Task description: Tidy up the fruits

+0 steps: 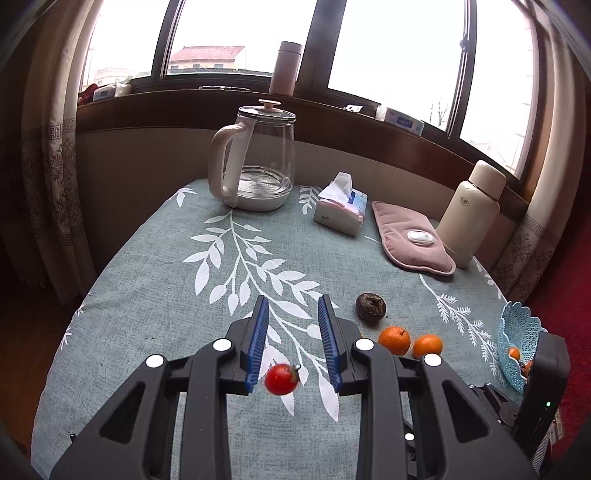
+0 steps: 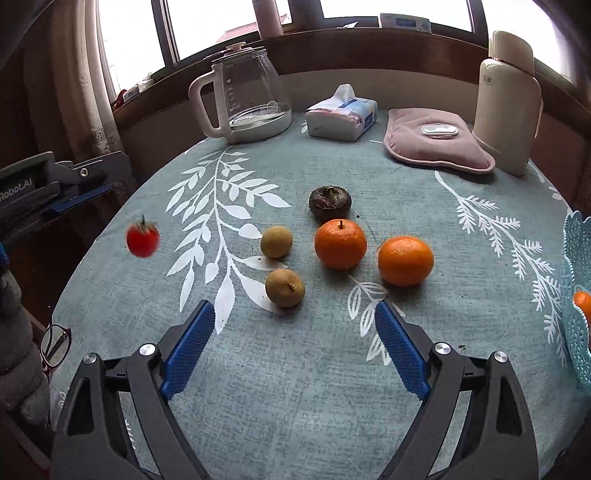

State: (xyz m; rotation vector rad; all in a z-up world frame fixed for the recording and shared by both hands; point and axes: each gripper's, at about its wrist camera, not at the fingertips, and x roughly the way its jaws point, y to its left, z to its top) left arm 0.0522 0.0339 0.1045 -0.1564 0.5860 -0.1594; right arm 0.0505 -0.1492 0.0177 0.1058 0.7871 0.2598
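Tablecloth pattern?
Grey-green fabric tablecloth printed with white leafy branches; right wrist view shows it best.

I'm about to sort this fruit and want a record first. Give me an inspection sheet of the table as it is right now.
Surface: leaf-print tablecloth, a few dark crumbs.
Job's things: two oranges, two brown round fruits and a dark fruit loose on the cloth; cherry tomato blurred, by the left gripper; blue basket at the right edge, orange fruit inside.
Clutter: glass kettle, tissue pack, pink pad, cream flask, glasses.
Grippers: left gripper jaws apart, pressing on nothing; right gripper jaws wide, empty.
Cables: nothing seen.
Surroundings: window, curtains, bottle on the sill.
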